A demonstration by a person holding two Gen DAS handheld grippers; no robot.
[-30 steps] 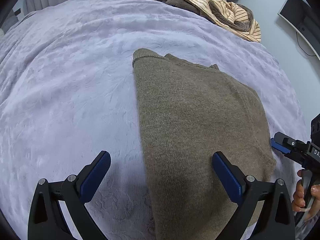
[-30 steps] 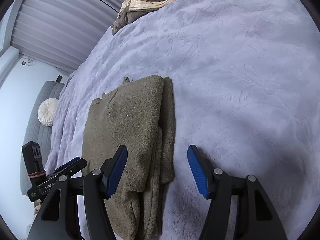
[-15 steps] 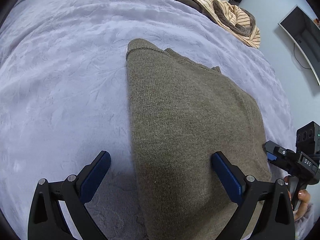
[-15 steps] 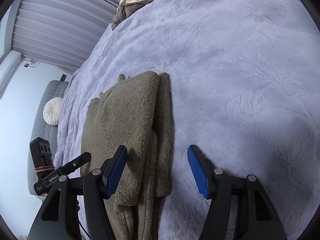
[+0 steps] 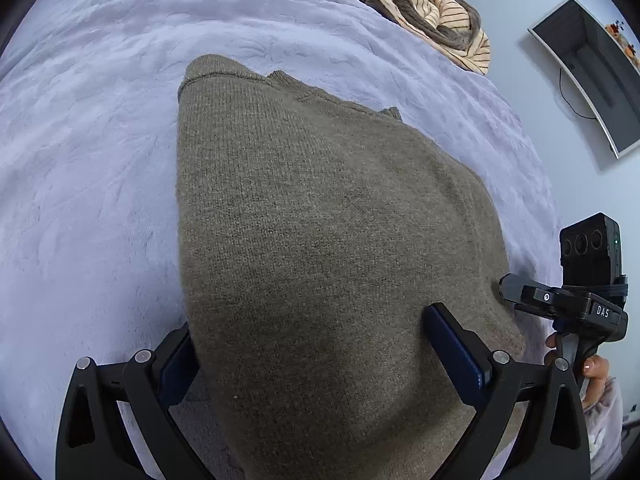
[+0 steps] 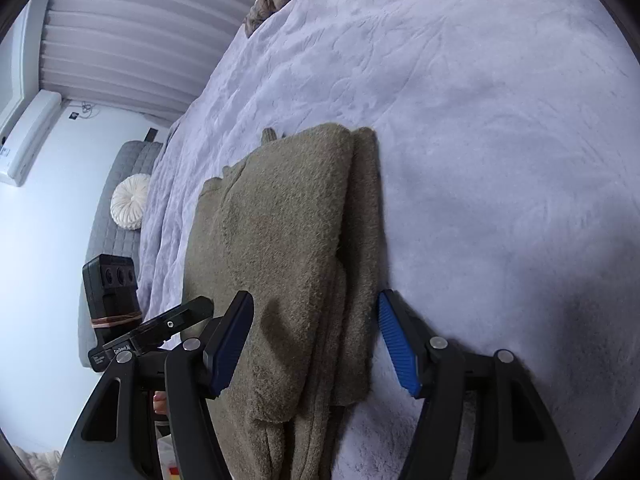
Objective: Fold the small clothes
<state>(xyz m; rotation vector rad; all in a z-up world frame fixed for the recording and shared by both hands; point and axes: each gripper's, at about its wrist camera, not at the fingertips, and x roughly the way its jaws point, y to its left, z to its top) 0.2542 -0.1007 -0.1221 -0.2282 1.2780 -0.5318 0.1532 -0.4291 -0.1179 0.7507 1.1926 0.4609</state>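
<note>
Folded olive sweater [image 5: 328, 240] lies flat on the lavender bed cover [image 5: 88, 168]. Left gripper [image 5: 320, 364] jaws spread wide, straddling its near left edge, not clamped. Right gripper [image 6: 316, 344] jaws released too, straddling the sweater's stacked right-hand folds

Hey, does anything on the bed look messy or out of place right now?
Mostly tidy. The olive sweater lies folded on the lavender bedspread, though its right-hand layers sit slightly uneven. At the far edge, a heap of striped and brown clothes lies crumpled, unfolded.
</note>
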